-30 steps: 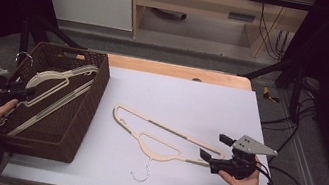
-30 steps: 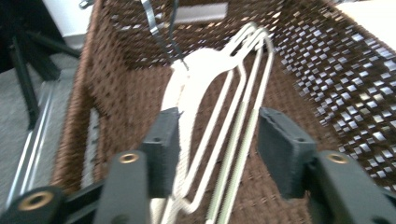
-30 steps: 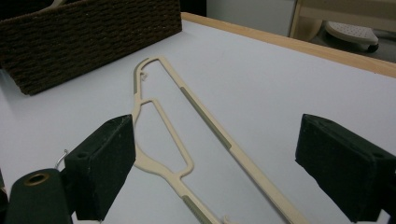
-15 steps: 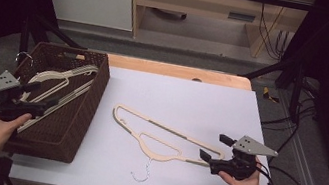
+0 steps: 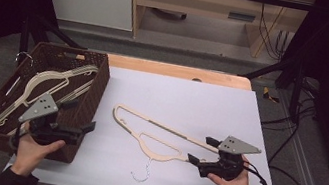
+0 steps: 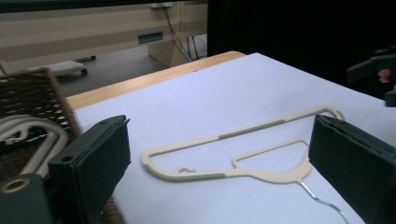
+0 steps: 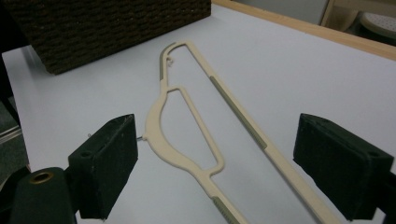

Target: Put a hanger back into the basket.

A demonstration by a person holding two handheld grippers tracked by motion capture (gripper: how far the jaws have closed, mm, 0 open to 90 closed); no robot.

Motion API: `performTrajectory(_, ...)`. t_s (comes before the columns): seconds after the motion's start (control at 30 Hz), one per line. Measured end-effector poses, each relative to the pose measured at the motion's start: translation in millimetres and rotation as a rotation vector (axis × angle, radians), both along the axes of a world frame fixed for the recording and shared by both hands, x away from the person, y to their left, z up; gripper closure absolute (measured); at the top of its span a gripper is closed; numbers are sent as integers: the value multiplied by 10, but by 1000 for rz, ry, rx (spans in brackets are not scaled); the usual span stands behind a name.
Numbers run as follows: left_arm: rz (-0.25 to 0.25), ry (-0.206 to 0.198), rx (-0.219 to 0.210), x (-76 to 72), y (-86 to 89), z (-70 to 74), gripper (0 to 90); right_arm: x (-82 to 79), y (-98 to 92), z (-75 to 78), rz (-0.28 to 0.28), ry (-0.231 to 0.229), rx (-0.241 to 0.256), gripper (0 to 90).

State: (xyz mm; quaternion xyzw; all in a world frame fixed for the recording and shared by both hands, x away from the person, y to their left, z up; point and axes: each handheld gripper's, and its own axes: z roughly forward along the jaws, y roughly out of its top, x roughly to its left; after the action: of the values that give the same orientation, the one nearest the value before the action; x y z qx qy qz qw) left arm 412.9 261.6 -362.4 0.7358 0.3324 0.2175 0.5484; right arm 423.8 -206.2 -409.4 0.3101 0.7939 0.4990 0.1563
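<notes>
Cream plastic, thin and flat, the hanger lies on the white table cover just right of the wicker basket, its wire hook pointing toward the person. In the basket rest 2 or more like hangers.

Right of the hanger on the cover, the right gripper sits at the hanger's near right end with its jaws spread wide and empty, the shoulder bar running between them in the right gripper view. Left of the hanger, the left gripper hovers over the basket's right wall, jaws also parted and holding nothing.

To grasp well, I judge the right jaws should drop low and straddle 1 bar squarely, since so flat a piece could slide on the smooth cover.
</notes>
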Motion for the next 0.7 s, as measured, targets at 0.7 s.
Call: performTrajectory(0.7,-134,69,80,-5,-563,-489,38,171,148,-483,80,136,-215,242)
